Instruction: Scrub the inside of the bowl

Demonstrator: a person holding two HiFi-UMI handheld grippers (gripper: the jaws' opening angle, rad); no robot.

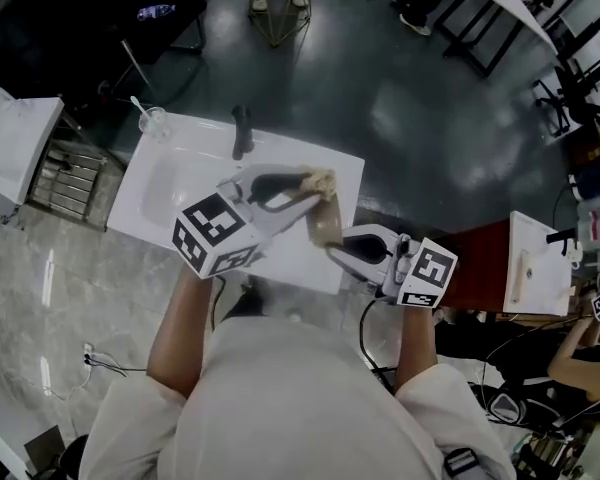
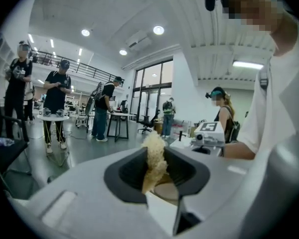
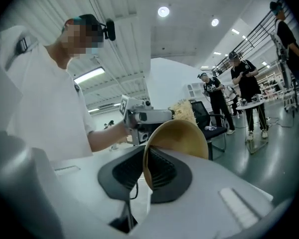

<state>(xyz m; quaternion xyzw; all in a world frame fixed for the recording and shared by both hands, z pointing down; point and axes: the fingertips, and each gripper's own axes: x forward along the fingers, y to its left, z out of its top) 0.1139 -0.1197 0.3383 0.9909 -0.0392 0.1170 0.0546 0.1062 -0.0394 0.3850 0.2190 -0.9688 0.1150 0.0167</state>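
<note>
A white table [image 1: 145, 218] with a sunken basin lies below both claws and well apart from them, with a dark tap [image 1: 241, 131] at its far edge. The left claw [image 1: 310, 193] and the right claw [image 1: 338, 250] are held up in front of the person, their tips turned toward each other.

The tan bowl [image 3: 182, 136] is gripped by its rim in the right claw. The jaws are drawn narrow on the thin wall, one pad on each side, and the bowl stands on edge just beyond the tips. A pale, fibrous scrubber [image 2: 153, 158] is clamped between the left claw's jaws, its free end sticking out past them and close to the bowl's rim. Whether the two are touching cannot be made out.

The bowl is judged to be light, stiff and smooth, so it is likely to swivel or slip in a rim pinch once it is pressed sideways. A deep bite on the rim, with the pads squarely across the wall, is thought safest. The scrubber is judged soft and springy. It is best taken low at its base, so that the loose end is left to flatten against the bowl's inner curve.
</note>
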